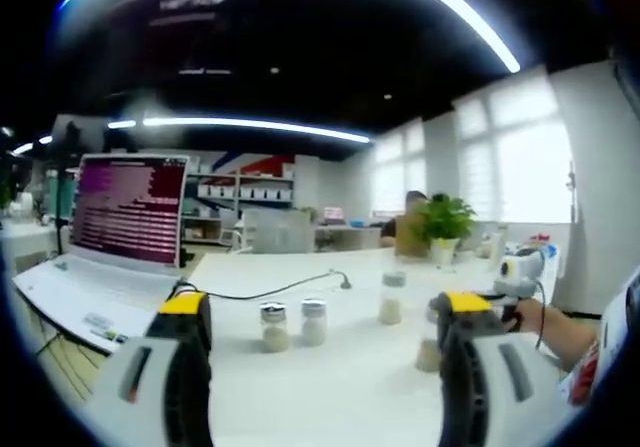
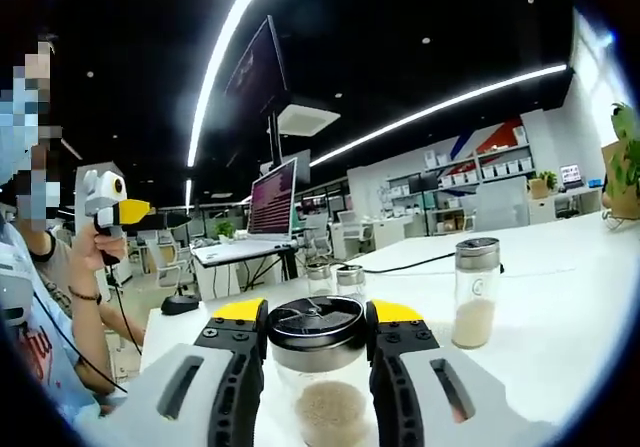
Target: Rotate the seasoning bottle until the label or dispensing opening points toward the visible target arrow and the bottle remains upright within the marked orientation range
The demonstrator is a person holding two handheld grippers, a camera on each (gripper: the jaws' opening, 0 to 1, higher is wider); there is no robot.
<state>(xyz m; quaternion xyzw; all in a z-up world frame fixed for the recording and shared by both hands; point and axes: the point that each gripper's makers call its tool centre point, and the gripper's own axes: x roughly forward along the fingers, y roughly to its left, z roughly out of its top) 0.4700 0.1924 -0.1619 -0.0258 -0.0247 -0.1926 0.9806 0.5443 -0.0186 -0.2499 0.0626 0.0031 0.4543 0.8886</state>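
A clear seasoning bottle with a black lid and beige grains stands upright on the white table. My right gripper is shut on it, the yellow-tipped jaws pressing the lid from both sides. In the left gripper view my left gripper is open and held well above the table with nothing between its jaws. Beyond it stand two small bottles, a taller one, and another bottle partly hidden by the right jaw. The right gripper shows at the right, held by a hand.
An open laptop sits at the table's left end, with a black cable running across. A potted plant stands at the far edge. In the right gripper view, another tall bottle stands to the right, and a person's hand holds the left gripper up.
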